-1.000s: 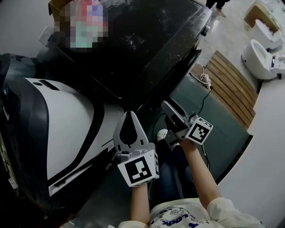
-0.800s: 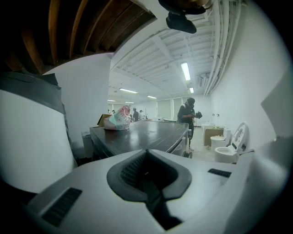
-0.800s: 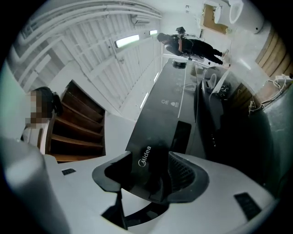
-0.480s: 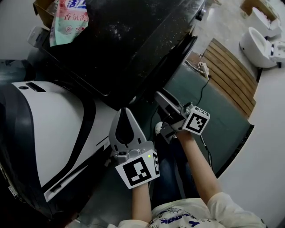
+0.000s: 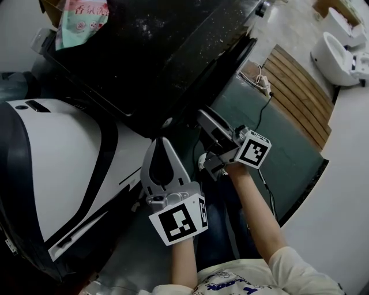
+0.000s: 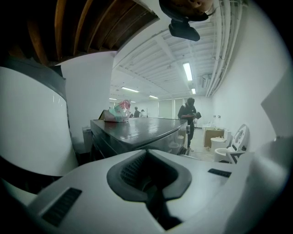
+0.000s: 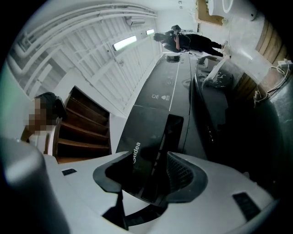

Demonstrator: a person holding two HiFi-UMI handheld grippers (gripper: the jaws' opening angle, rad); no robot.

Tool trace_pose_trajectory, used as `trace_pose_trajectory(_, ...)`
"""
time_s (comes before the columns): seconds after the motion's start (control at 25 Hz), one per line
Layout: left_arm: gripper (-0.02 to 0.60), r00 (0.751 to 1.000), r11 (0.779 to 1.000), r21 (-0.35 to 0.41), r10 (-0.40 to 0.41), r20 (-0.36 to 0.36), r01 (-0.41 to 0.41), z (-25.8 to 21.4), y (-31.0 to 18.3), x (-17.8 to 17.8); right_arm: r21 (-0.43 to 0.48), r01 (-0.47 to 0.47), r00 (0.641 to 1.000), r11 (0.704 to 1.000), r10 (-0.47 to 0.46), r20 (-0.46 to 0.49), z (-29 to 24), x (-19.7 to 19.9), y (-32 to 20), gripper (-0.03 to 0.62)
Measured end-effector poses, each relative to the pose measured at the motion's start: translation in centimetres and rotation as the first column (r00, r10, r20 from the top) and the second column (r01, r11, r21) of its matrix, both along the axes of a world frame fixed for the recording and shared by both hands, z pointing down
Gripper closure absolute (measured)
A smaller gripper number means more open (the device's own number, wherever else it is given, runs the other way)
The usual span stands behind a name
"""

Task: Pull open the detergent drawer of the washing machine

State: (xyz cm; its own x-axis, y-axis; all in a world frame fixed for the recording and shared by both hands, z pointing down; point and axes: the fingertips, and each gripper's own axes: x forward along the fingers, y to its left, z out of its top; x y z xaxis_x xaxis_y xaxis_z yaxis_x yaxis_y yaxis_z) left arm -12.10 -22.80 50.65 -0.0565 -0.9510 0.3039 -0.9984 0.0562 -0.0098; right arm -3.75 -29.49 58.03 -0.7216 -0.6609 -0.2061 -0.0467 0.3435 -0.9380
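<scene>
A black washing machine [image 5: 173,46] fills the upper head view. Its front falls away in shadow, so the drawer cannot be made out there. In the right gripper view its glossy black detergent drawer front [image 7: 146,137], with a white brand mark, stands between the jaws of my right gripper [image 7: 149,157]. These jaws are wide and have just been closing; I see no firm press of the pads. That right gripper [image 5: 202,140] reaches at the machine's front. My left gripper [image 5: 164,143] hangs beside it, shut and empty, its tips [image 6: 146,151] meeting.
A white-and-black appliance [image 5: 63,155] stands close at the left. A pink bag [image 5: 81,17] lies on the machine's top. Wooden slats [image 5: 294,98], a power strip with cable [image 5: 259,80] and white toilets [image 5: 337,49] are at the right. A person [image 6: 189,119] stands far off.
My right gripper has shifted up and left in the picture, closer to the machine's front. The left gripper has barely changed place. The white appliance has slid toward the left edge.
</scene>
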Motion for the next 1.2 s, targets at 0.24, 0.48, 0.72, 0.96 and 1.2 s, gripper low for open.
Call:
trace_pose_trajectory(0.24, 0.568, 1.000, 1.000, -0.008, -0.020, -0.012, 0.020, 0.6, 0.5, -0.1, -0.006, -0.010, 1.000, 1.000, 0.010, 0.022, -0.2, -0.3, -0.6, 0.376)
trace_pose_trajectory(0.48, 0.568, 0.999, 1.000, -0.005, -0.029, -0.015, 0.029, 0.5, 0.6, -0.2, -0.022, -0.008, 0.999, 1.000, 0.009, 0.049, -0.2, -0.6, -1.2, 0.376)
trace_pose_trajectory(0.72, 0.568, 0.999, 0.999, -0.007, -0.039, -0.014, 0.038, 0.4, 0.6, -0.5, -0.021, 0.025, 0.998, 0.999, -0.024, 0.060, -0.3, -1.7, -1.2, 0.373)
trace_pose_trajectory(0.96, 0.568, 0.999, 0.999, -0.018, -0.040, -0.008, 0.040, 0.5, 0.7, -0.6, -0.025, 0.040, 0.988, 0.999, -0.036, 0.151, -0.5, -1.6, -1.5, 0.385)
trace_pose_trajectory(1.2, 0.568, 0.999, 0.999, -0.023, -0.050, -0.005, 0.050, 0.5, 0.8, -1.0, 0.002, 0.042, 0.978, 0.999, -0.042, 0.205, -1.0, -1.7, -1.5, 0.422)
